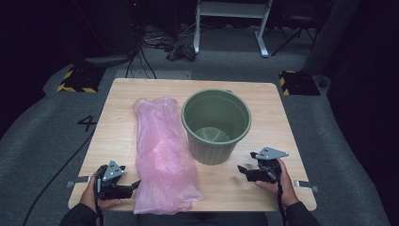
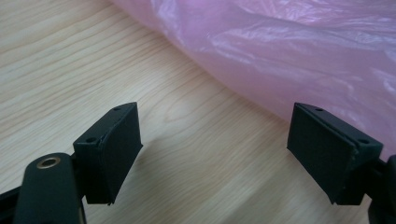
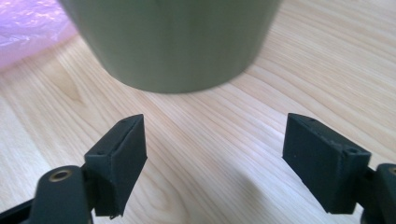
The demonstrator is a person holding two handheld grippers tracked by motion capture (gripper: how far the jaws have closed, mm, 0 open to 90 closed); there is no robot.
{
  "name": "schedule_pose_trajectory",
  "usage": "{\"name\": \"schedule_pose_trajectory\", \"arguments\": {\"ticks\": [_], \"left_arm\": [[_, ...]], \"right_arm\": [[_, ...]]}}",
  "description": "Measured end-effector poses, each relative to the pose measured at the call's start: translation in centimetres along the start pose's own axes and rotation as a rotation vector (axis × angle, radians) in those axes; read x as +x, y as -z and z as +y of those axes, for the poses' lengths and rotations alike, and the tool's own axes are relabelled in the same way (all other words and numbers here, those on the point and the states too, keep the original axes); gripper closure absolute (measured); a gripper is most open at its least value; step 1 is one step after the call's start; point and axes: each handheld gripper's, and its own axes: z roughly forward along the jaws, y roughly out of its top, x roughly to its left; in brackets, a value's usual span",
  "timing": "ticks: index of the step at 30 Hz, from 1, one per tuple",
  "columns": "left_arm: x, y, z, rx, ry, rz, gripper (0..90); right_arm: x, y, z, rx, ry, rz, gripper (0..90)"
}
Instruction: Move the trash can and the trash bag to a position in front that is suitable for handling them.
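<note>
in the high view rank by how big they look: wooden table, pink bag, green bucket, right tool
1. wooden table
2. pink bag
3. green bucket; close behind the bag, and it stands taller, so this order is unsure
4. right tool, clearly smallest

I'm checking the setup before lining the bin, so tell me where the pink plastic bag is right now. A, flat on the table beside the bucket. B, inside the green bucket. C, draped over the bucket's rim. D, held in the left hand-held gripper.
A: the pink plastic bag lies flat on the wooden table, beside the green bucket, whose inside shows bare.
</note>
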Motion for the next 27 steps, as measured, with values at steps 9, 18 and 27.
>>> {"name": "schedule_pose_trajectory", "arguments": {"ticks": [9, 18, 27], "left_arm": [[-2.5, -1.4, 1.9, -0.032, -0.03, -0.042, 19.4], [-6.4, -3.5, 4.6, -0.048, -0.135, -0.09, 19.9], [-8.9, -6.6, 7.4, -0.05, -0.187, -0.131, 21.1]], "right_arm": [[-3.0, 1.4, -0.9, -0.012, -0.075, -0.049, 22.9], [-3.8, 2.3, -1.3, -0.012, -0.094, -0.079, 22.9], [-4.4, 2.0, -1.7, -0.008, -0.108, -0.078, 23.0]]}}
